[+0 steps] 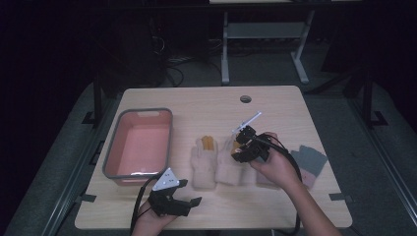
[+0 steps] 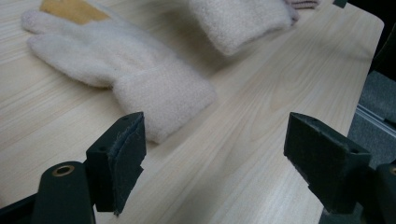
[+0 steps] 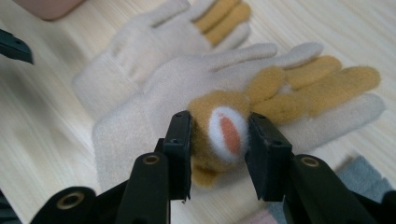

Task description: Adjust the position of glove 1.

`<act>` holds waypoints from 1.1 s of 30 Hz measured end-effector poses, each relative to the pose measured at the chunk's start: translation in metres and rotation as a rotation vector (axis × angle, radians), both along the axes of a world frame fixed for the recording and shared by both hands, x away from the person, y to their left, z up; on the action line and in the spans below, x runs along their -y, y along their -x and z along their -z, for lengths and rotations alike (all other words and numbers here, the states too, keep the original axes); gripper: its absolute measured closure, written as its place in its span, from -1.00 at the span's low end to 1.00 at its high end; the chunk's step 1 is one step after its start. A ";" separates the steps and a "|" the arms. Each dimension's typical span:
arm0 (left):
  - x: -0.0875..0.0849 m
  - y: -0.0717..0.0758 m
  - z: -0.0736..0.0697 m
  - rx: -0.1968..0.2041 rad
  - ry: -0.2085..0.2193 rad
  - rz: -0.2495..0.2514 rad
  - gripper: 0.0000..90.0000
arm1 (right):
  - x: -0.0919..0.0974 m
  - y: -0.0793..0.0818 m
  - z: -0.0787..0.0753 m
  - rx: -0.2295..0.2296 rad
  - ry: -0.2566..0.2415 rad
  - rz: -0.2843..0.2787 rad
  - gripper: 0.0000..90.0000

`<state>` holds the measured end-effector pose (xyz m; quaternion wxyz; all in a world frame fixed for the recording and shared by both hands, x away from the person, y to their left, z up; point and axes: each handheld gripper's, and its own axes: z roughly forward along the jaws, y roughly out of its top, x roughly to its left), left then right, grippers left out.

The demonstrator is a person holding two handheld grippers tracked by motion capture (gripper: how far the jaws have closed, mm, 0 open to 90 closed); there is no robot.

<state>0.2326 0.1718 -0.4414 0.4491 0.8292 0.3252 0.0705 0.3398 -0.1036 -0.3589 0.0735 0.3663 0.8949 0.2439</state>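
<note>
Glove no. 2 [image 3: 187, 93], cream w/ tan fingers, lies mid-table in the high view, right beside its twin glove [image 1: 204, 160]. Right gripper [image 3: 218, 140] pinches a tan fuzzy lump w/ a white-and-orange spot [image 3: 226, 133] on it, jaws narrow, pads tight on both sides. Only fluff is held, so it may slip out, or the whole glove may drag along and bump its twin. Left gripper [image 2: 215, 158] waits at bottom left, jaws wide, nothing in them. Pink bin [image 1: 118, 142] sits at left.
</note>
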 end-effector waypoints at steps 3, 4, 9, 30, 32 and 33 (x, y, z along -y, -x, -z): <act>-0.001 0.000 -0.001 0.003 0.011 -0.007 -0.53 | -0.006 0.001 -0.004 0.007 0.000 -0.011 0.41; -0.001 0.001 -0.001 0.001 0.007 -0.006 -0.53 | -0.009 0.001 -0.005 0.010 0.000 -0.017 0.41; -0.003 0.002 -0.003 0.011 0.013 -0.015 -0.53 | -0.028 -0.002 -0.007 0.015 -0.003 -0.046 0.41; -0.005 0.002 -0.005 0.005 0.037 -0.031 -0.53 | -0.075 -0.019 0.010 -0.010 0.005 -0.152 0.40; -0.005 0.002 -0.005 0.005 0.036 -0.030 -0.53 | -0.077 -0.020 0.014 -0.014 0.010 -0.155 0.40; -0.005 0.002 -0.005 0.004 0.037 -0.031 -0.53 | -0.078 -0.021 0.016 -0.014 0.011 -0.157 0.40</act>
